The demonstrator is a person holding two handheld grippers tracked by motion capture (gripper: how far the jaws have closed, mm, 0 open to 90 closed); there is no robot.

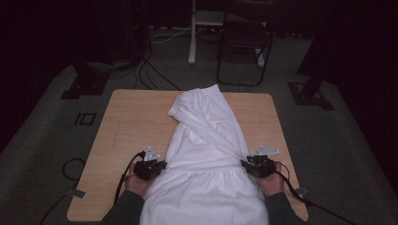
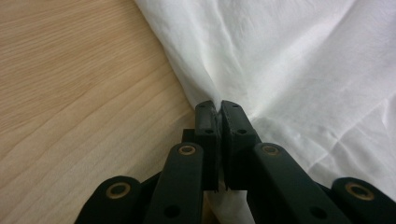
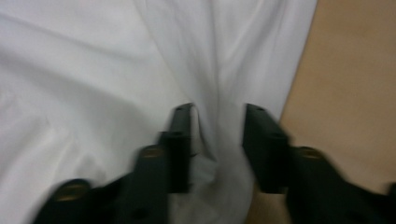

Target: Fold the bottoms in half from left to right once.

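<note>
Plain white cloth [image 1: 206, 154], no print; a pale wood-grain counter [image 1: 136, 122] beside each black gripper [image 2: 218, 109]; dull grey-green floor [image 1: 42, 140].

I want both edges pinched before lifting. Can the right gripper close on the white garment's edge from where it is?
Probably yes: the right gripper is open, with a fold of the white garment already bunched between its jaws and nothing blocking them.
</note>
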